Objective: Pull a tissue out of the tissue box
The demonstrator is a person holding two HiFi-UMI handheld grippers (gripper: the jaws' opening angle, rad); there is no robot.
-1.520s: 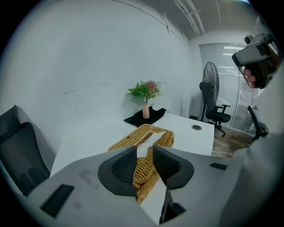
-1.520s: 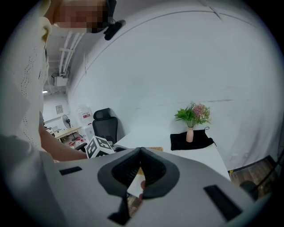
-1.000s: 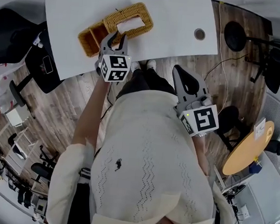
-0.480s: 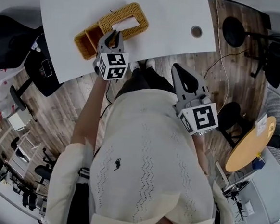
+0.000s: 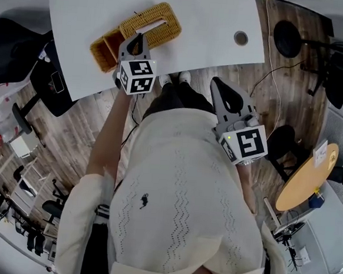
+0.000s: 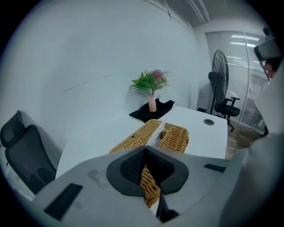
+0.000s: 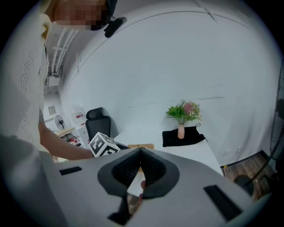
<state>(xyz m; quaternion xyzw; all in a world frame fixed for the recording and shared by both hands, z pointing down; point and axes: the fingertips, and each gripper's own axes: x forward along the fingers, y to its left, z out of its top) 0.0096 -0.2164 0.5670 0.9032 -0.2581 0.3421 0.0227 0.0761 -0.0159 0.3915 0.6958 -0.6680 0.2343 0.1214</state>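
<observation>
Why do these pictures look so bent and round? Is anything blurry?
Head view: a fisheye lens bows the edges of the white table. Left gripper view: black corners, wicker tissue box fairly sharp. Right gripper view: same round frame, soft even light, vase of flowers clear.

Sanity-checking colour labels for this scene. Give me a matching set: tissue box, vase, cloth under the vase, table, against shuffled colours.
Things:
1 tissue box
2 vase
3 cloth
4 table

Colours:
A black
B white
C woven tan
D pale pink

Pairs: 1-C, 2-D, 3-A, 4-B
</observation>
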